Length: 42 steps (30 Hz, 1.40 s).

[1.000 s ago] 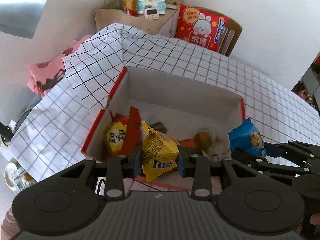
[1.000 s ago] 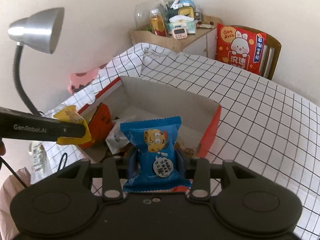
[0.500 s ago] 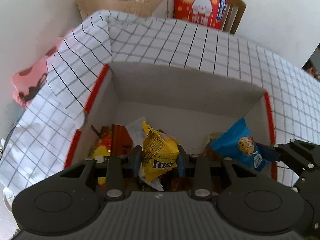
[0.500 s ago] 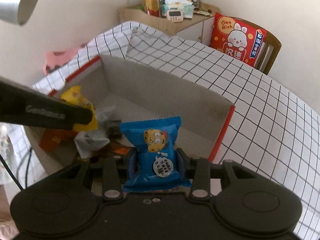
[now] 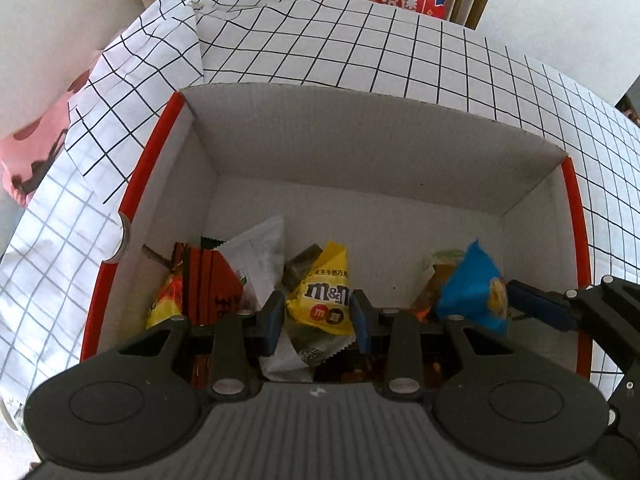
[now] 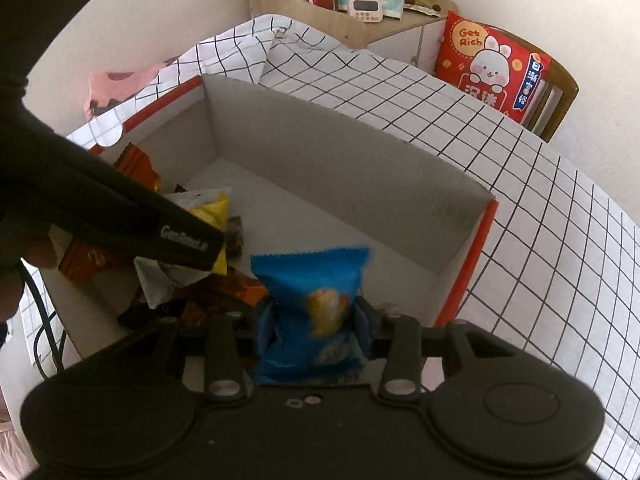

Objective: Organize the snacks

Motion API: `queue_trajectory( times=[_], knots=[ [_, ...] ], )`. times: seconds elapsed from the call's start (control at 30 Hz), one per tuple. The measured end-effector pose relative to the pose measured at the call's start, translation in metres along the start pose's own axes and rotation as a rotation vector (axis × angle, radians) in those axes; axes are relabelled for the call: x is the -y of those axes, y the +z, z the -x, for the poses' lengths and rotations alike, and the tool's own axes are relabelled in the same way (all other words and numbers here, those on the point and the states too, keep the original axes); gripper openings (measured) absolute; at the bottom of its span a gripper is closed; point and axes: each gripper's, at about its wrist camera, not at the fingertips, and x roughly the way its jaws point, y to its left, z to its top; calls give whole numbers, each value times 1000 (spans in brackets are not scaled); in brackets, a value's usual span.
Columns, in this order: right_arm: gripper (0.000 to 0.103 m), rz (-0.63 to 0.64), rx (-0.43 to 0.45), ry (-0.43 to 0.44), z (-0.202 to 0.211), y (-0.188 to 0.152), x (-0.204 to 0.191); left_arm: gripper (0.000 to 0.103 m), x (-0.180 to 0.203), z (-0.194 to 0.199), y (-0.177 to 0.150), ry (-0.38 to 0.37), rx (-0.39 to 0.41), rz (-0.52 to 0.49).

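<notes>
In the left wrist view, a red packet leans at the lower left of the box, with a white wrapper beside it. At lower centre the left gripper is clamped on a yellow M&M's bag inside the box. At lower right the right gripper pinches a blue bag, also within the box walls. In the right wrist view, the blue bag sits between the closed pads at lower centre. The box rests on a checked cloth; a red cushion stands at upper right.
</notes>
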Motion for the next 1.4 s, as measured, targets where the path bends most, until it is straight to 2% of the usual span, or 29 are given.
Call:
queue_trajectory(
  times=[0.17, 0.27, 0.4, 0.47, 0.53, 0.9, 1.07, 1.2, 1.3, 1.4],
  knots=[
    [43, -17, -7, 4, 0, 0, 3, 37, 3, 5, -3, 3, 12, -11],
    [50, -24, -1, 8, 3, -2, 4, 44, 2, 9, -6, -2, 16, -5],
    [59, -33, 15, 15, 9, -4, 5, 45, -2, 17, -9, -6, 36, -6],
    [62, -40, 22, 17, 14, -6, 6, 50, -4, 22, -12, -14, 49, -4],
    [65, -52, 37, 25, 20, -7, 8, 54, -6, 30, -15, -25, 70, 3],
    [87, -86, 171, 84, 76, -22, 15, 55, -12, 82, -47, -43, 220, 4],
    [88, -81, 235, 104, 104, -31, 16, 56, -8, 109, -65, -49, 302, 2],
    [89, -95, 274, 113, 123, -40, 20, 59, -7, 127, -81, -44, 361, 12],
    [99, -124, 304, 116, 137, -48, 26, 64, -6, 137, -91, -30, 400, 13],
    [102, -152, 329, 124, 149, -55, 30, 69, -6, 145, -100, -39, 427, 24]
  ],
)
